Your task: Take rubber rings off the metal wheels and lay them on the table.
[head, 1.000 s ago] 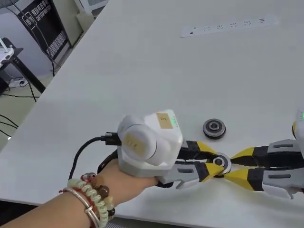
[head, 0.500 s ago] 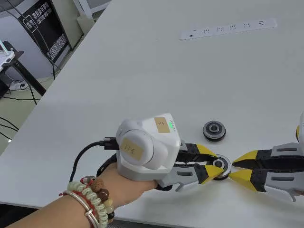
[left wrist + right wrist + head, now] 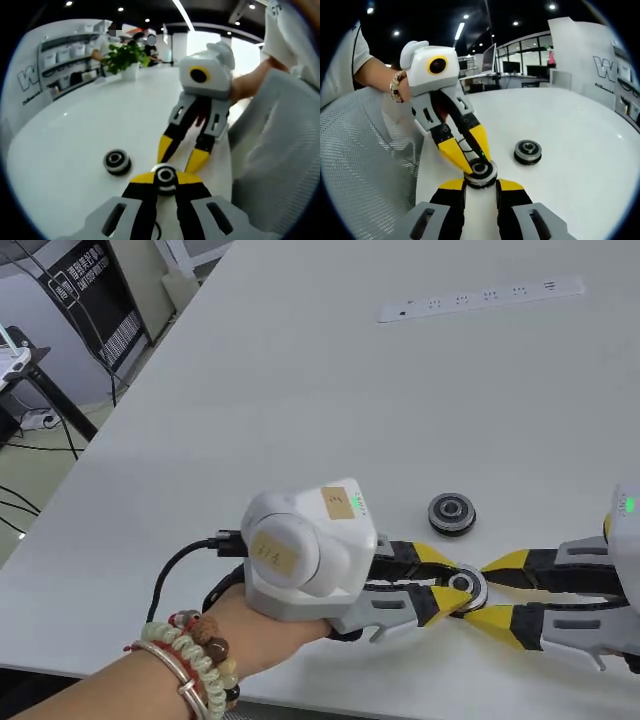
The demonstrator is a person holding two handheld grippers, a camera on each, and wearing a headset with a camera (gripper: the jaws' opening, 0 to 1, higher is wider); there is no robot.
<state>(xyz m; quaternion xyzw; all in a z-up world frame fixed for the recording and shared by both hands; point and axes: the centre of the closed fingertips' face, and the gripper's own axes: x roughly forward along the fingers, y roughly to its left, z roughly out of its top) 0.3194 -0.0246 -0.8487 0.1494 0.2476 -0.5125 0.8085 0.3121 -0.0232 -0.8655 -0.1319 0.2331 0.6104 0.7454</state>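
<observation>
A small metal wheel (image 3: 467,587) with a dark rubber ring hangs just above the white table (image 3: 300,390) near its front edge. My left gripper (image 3: 452,582) comes in from the left and is shut on this wheel (image 3: 165,175). From the right, my right gripper (image 3: 483,592) meets it with yellow tips spread, one on each side of the wheel (image 3: 480,172). Its jaws are open. A second wheel (image 3: 451,513) with its black ring lies flat on the table just behind; it shows as well in the left gripper view (image 3: 117,162) and the right gripper view (image 3: 527,151).
A white power strip (image 3: 480,297) lies at the far side of the table. The table's left edge drops to a floor with cables and a stand (image 3: 30,370). A grey mesh chair (image 3: 365,165) stands close behind the front edge.
Half a second ago the right gripper was drawn back to the right with its tips close together. Now its jaws are spread and moved in around the wheel. The left gripper holds steady.
</observation>
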